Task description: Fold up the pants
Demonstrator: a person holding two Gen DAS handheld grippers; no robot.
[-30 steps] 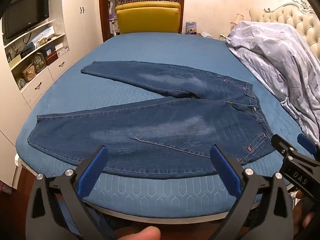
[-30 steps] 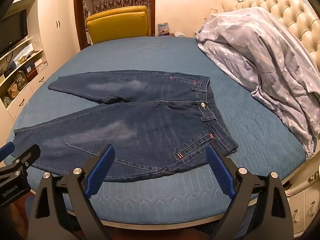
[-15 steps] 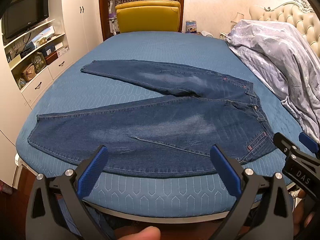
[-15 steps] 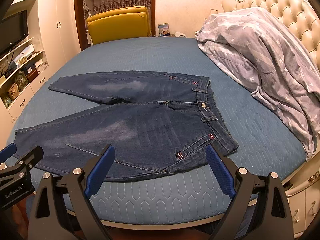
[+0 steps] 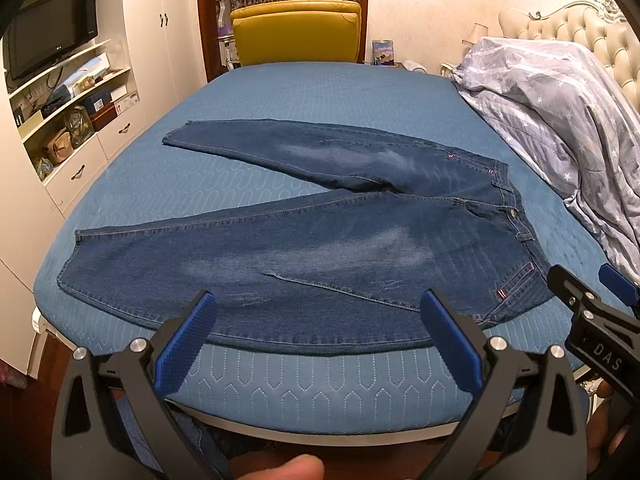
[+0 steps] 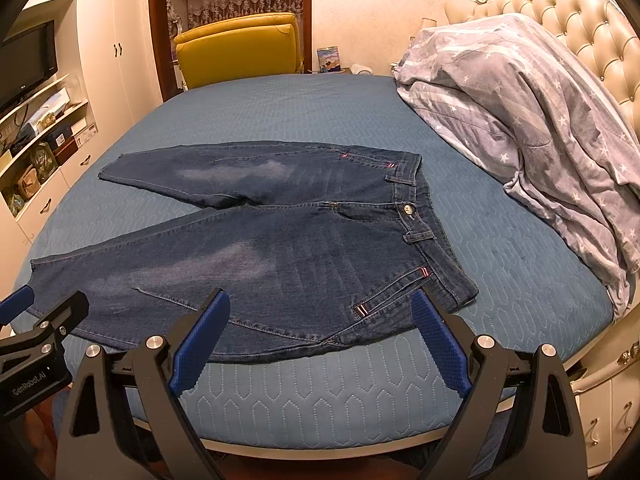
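A pair of dark blue jeans lies flat on the blue bed, waistband to the right, legs spread apart to the left in a V. It also shows in the right wrist view. My left gripper is open and empty, held over the bed's near edge in front of the near leg. My right gripper is open and empty, in front of the hip and pocket. The right gripper shows at the right edge of the left wrist view; the left one shows at the left edge of the right wrist view.
A crumpled grey star-print duvet lies on the bed's right side against a tufted cream headboard. A yellow chair stands beyond the far edge. White shelves and drawers with a TV line the left wall.
Both grippers have drifted very slightly; the view has barely shifted. The jeans have not moved and both grippers stay open.
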